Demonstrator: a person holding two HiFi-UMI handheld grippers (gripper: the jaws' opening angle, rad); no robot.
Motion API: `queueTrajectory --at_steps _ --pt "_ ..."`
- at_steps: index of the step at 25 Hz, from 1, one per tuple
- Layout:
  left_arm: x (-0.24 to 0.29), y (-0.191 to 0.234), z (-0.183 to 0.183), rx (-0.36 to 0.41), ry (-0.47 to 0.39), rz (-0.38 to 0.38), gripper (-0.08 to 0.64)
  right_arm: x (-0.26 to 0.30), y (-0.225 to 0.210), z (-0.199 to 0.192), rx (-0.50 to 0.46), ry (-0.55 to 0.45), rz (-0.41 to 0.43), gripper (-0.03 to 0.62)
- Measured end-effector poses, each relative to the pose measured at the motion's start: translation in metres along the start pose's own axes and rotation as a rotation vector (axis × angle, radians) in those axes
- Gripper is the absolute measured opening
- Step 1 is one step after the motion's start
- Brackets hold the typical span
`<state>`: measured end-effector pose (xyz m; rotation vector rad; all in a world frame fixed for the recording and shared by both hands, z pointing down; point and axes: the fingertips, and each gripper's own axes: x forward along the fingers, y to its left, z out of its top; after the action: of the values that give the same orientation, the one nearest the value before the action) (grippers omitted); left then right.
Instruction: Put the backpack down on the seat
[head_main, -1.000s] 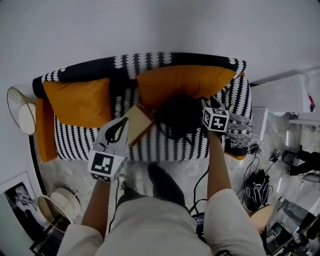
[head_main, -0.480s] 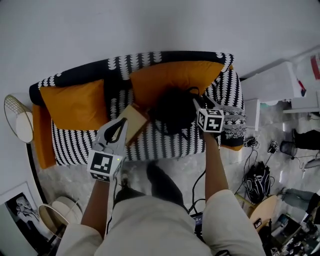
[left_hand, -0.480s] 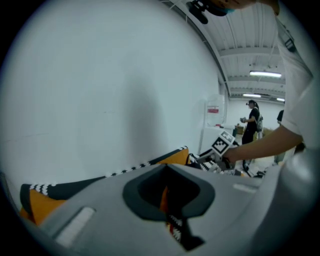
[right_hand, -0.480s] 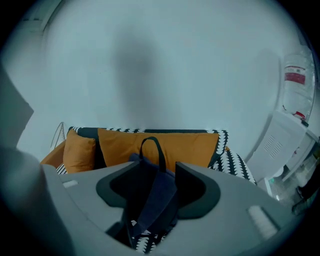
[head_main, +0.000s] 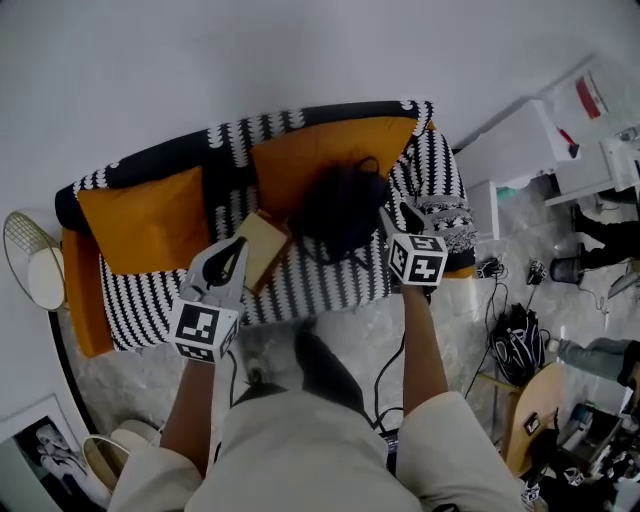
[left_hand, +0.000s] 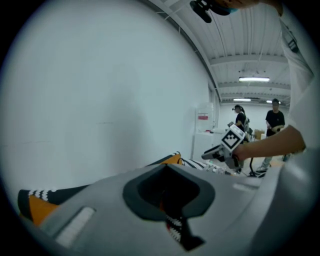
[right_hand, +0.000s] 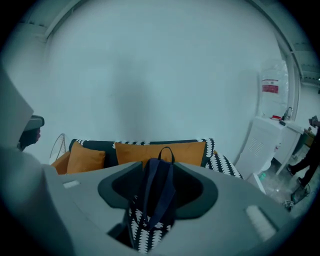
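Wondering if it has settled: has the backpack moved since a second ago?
No. The backpack still rests on the sofa seat, against the same longer orange cushion.

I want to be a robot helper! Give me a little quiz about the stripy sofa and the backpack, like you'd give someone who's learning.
1. True or false: the black backpack lies on the floor.
2. Pick one: what colour are the cushions on the sofa? A green, B orange, C pink.
3. Fill in the gap: the tan box on the seat is closest to the ___ gripper.

Key
1. False. It stands on the sofa seat, against a cushion.
2. B.
3. Left: the left gripper is right beside the box.
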<state>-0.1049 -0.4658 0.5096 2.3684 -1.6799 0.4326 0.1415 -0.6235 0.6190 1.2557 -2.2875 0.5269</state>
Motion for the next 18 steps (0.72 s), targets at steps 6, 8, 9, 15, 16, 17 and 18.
queueTrajectory --at_steps 6,8,9,15,16,17,18 --pt "-0.051 -0.01 0.007 0.022 -0.043 -0.033 0.002 -0.077 0.047 0.0 -0.013 -0.045 -0.01 0.181" --pt "-0.067 -0.015 0.01 0.033 -0.058 -0.044 0.002 -0.104 0.061 -0.002 0.015 -0.066 -0.005 0.178" --pt "-0.075 -0.018 0.011 0.038 -0.067 -0.05 0.002 -0.118 0.068 -0.003 0.038 -0.083 -0.003 0.175" --pt "-0.126 -0.032 0.017 0.064 -0.112 -0.083 0.002 -0.198 0.106 -0.004 0.078 -0.177 -0.029 0.137" --pt "-0.133 -0.035 0.019 0.069 -0.122 -0.088 0.002 -0.209 0.113 -0.006 0.081 -0.186 -0.028 0.137" --pt "-0.14 -0.038 0.021 0.075 -0.133 -0.094 0.002 -0.222 0.119 -0.007 0.087 -0.197 -0.027 0.137" --pt "-0.147 -0.042 0.024 0.081 -0.145 -0.1 0.002 -0.234 0.126 -0.008 0.093 -0.208 -0.027 0.133"
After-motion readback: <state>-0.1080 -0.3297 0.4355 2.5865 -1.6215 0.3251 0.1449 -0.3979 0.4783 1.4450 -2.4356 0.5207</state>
